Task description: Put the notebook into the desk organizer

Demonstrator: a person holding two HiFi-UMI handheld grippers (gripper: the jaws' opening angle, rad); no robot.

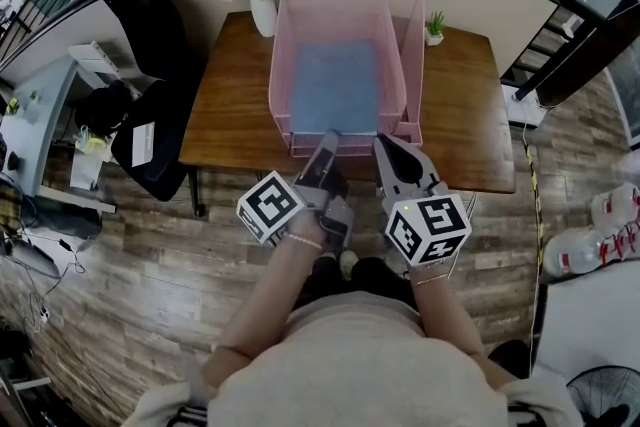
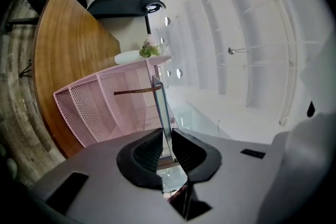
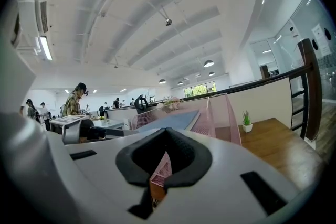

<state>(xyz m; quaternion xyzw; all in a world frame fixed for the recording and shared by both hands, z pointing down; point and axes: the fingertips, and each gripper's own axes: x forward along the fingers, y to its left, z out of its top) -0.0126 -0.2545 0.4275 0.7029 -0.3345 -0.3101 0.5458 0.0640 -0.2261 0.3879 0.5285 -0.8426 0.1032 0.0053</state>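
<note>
- The notebook (image 1: pixel 335 85) is seen lying in the wide part of the organizer (image 1: pixel 283 45). Its near edge is at the organizer's open front.
- That near edge is pinched by the left tongs (image 2: pixel 167 132). The thin edge is held tight between the two pads.
- The right tongs (image 3: pixel 166 131) are closed together with nothing in them. They are held just beside the organizer's front right corner.
- The job looks almost done, but the notebook may not be pushed all the way in yet.
- If the notebook is let go too soon, it could be left poking out of the organizer's front.
- If the left tongs are pulled back before they are opened, the notebook would probably be dragged out again.
- If the notebook is pushed too hard, the whole organizer could be shoved back along the tabletop (image 1: pixel 230 115). It does not look held down by anything.
- A vase of flowers (image 1: pixel 262 13) stands just behind the organizer's back left corner. It could be bumped and tipped if the organizer is shoved that way.
- A little plant (image 1: pixel 434 27) stands behind the organizer's right side and could be knocked the same way.
- The organizer's front rim could be hit by the left tongs if they are dipped too low.
</note>
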